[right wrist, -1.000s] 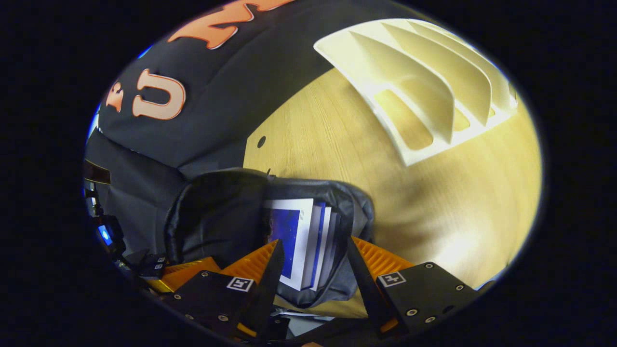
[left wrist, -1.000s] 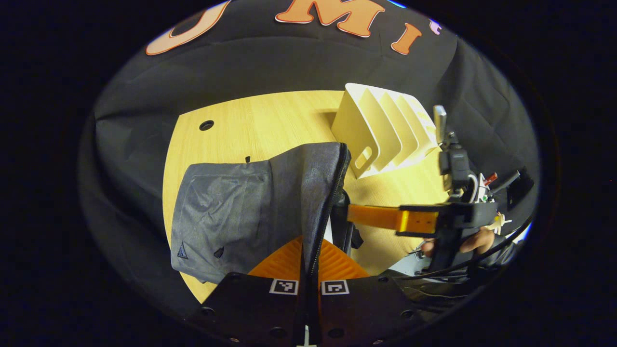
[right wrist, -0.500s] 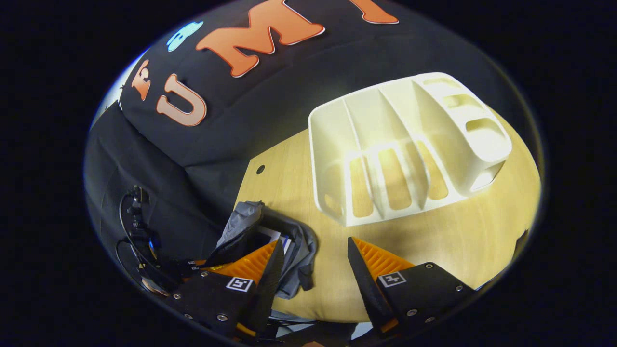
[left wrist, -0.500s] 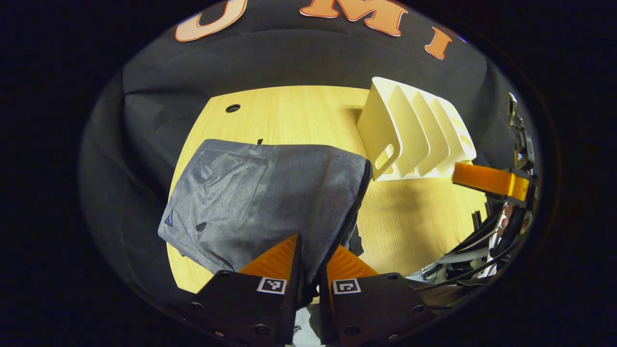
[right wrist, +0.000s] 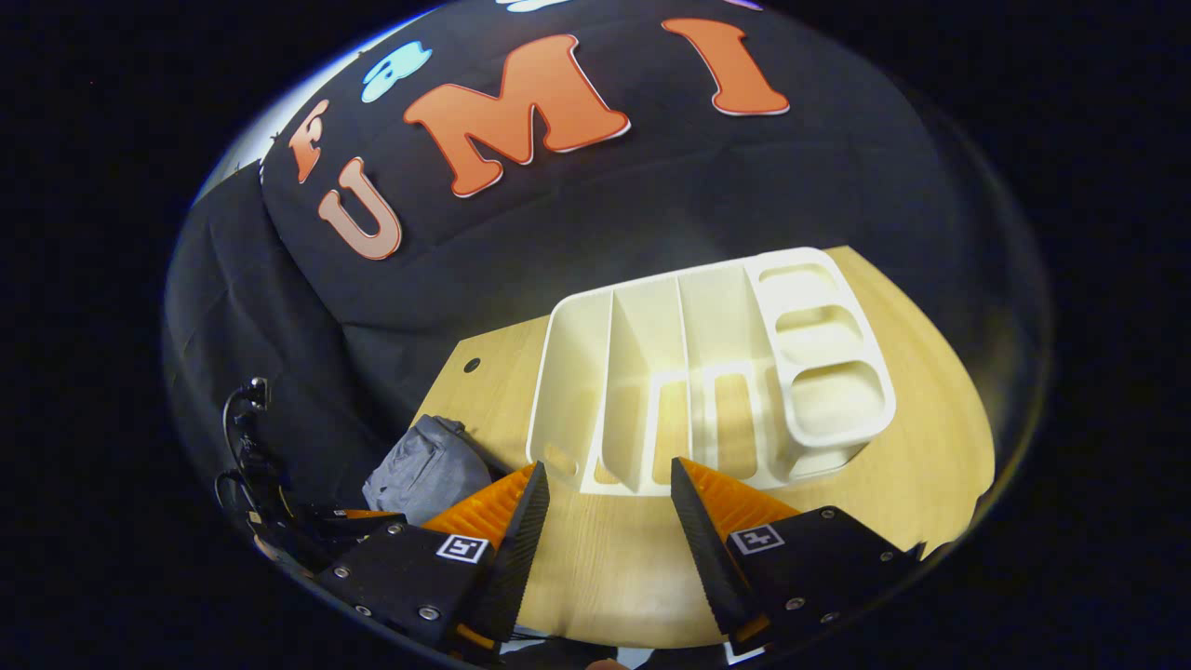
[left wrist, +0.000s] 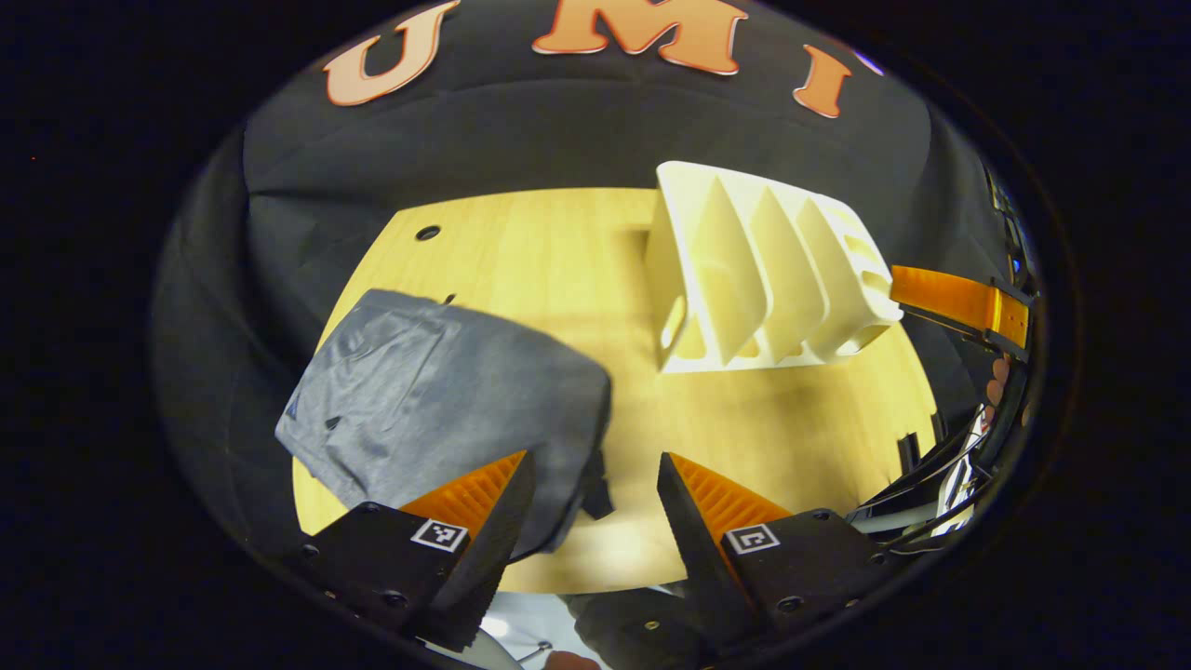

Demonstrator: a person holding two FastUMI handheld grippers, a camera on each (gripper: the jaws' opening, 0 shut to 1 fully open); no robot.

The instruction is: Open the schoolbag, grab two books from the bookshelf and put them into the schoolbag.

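Observation:
The grey schoolbag point(left wrist: 437, 409) lies slumped on the left of the wooden table point(left wrist: 549, 251), its flap down over the opening. Just in front of the bag's near edge, my left gripper point(left wrist: 595, 484) stands open with nothing between its fingers. The white bookshelf point(left wrist: 754, 270) stands at the back right with its slots empty. My right gripper point(right wrist: 605, 493) is open above the table, facing the bookshelf point(right wrist: 707, 372), with the schoolbag point(right wrist: 423, 470) low to its left. In the left gripper view the right gripper point(left wrist: 958, 300) sits at the far right edge beside the shelf.
Black cloth walls close in the table at the back and left. A round cable hole point(left wrist: 428, 233) sits near the table's far left corner. Cables and gear point(left wrist: 930, 484) hang off the right side. Bare table point(right wrist: 921, 428) lies in front of the shelf.
My left gripper let go of the bag's edge and opened; the bag dropped flat. My right gripper pulled back out of the bag and turned toward the shelf; the books inside are now covered.

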